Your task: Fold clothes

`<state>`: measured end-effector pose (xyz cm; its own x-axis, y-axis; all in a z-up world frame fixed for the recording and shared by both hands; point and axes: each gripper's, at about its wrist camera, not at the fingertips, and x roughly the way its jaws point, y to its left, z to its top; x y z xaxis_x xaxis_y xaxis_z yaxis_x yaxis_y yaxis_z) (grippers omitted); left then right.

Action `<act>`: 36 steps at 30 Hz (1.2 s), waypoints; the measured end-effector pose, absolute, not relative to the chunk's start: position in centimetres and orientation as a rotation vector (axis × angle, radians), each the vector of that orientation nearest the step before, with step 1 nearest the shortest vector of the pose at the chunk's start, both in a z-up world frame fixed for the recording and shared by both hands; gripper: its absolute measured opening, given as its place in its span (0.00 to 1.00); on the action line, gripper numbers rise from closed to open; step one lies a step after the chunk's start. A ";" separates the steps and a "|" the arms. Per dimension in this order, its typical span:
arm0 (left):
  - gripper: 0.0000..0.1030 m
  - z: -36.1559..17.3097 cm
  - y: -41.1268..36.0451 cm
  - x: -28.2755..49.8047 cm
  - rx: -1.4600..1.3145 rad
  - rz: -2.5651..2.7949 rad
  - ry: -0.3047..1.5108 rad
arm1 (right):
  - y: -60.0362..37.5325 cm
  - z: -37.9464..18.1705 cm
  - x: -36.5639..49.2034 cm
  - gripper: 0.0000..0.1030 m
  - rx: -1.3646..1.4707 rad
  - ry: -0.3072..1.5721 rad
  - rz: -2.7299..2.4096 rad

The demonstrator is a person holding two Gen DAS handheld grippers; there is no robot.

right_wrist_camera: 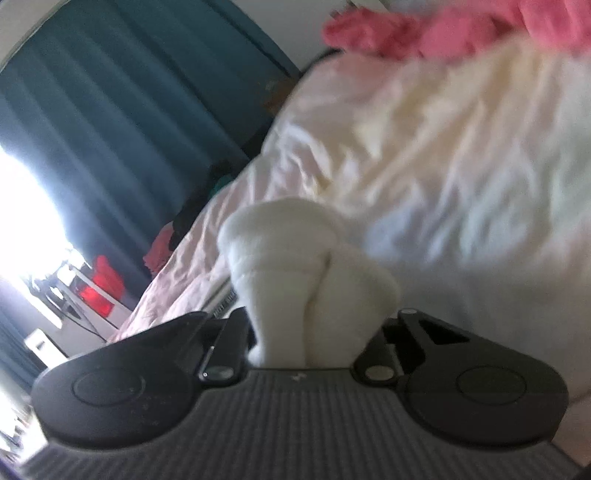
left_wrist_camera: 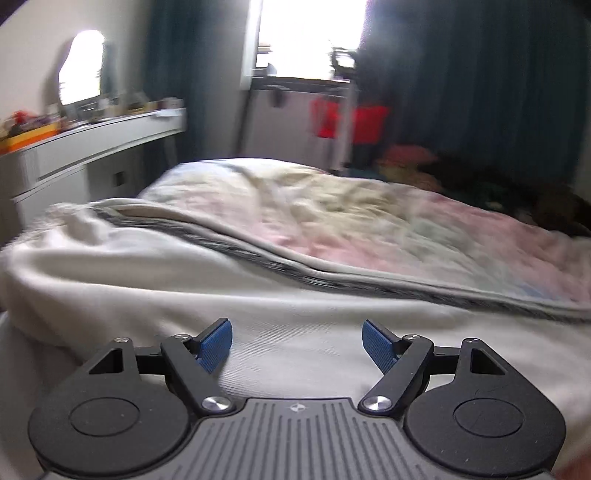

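Note:
A cream white garment (left_wrist_camera: 155, 280) with a dark grey striped edge (left_wrist_camera: 280, 266) lies spread on the bed. My left gripper (left_wrist_camera: 297, 341) is open just above it, its blue pads (left_wrist_camera: 216, 345) apart and empty. In the right wrist view my right gripper (right_wrist_camera: 314, 332) is shut on a thick bunch of the same white fabric (right_wrist_camera: 295, 266), which bulges up between the jaws and hides the fingertips. The view is tilted and blurred.
The bed has a pale pink and cream sheet (left_wrist_camera: 369, 218). A white dresser (left_wrist_camera: 96, 144) with a mirror stands at the left. Dark teal curtains (left_wrist_camera: 480, 85) flank a bright window. Red items (left_wrist_camera: 365, 123) hang by it. A pink cloth (right_wrist_camera: 461, 26) lies at the bed's far end.

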<state>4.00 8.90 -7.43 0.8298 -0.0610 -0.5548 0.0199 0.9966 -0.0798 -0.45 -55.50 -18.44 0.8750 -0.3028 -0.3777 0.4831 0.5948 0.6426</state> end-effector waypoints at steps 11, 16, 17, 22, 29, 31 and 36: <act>0.80 -11.3 5.8 5.3 0.077 -0.109 0.708 | -45.5 -5.7 2.0 0.17 0.222 0.167 -0.488; 0.78 -10.2 6.8 4.9 0.018 -0.118 0.669 | -35.2 -1.9 2.8 0.17 -0.103 0.100 -0.393; 0.78 -9.9 7.1 4.7 0.007 -0.118 0.659 | -32.9 -1.5 2.8 0.17 -0.163 0.082 -0.359; 0.78 -8.1 8.8 4.0 -0.063 -0.094 0.596 | -21.6 -3.9 3.7 0.17 -0.411 0.083 -0.132; 0.78 -7.3 9.9 3.5 -0.120 -0.086 0.595 | -11.1 -15.9 2.5 0.17 -0.568 0.375 0.229; 0.78 -7.3 9.4 3.3 -0.107 -0.103 0.590 | -10.0 -18.1 2.2 0.18 -0.672 0.374 0.217; 0.78 -7.3 9.6 3.5 -0.118 -0.097 0.556 | -9.7 -15.9 2.2 0.18 -0.593 0.340 0.218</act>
